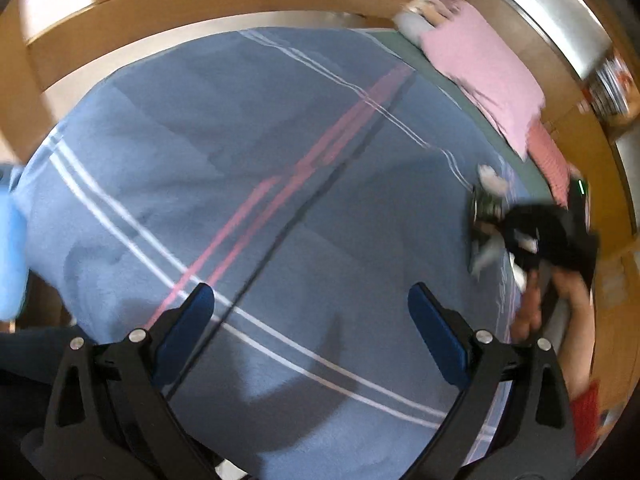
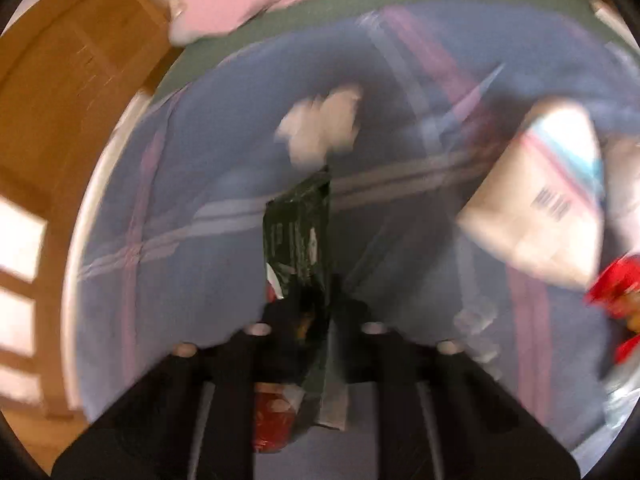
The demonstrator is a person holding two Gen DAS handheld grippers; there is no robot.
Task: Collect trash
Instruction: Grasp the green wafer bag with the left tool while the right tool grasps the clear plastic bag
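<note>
- Right gripper (image 2: 310,312) has its fingers pinched shut on a dark wrapper (image 2: 298,232), held above the blanket (image 2: 180,200).
- Left gripper (image 1: 310,312) hovers wide open and empty over the blanket (image 1: 240,140).
- More trash lies farther off: a tissue (image 2: 320,128) beyond the wrapper, a white bag (image 2: 536,200) and red packet (image 2: 612,284) to the right.
- Risk, as I judge it: the thin wrapper is gripped near one end, so a fast swing could slip it free; heavy blur suggests quick motion.
</note>
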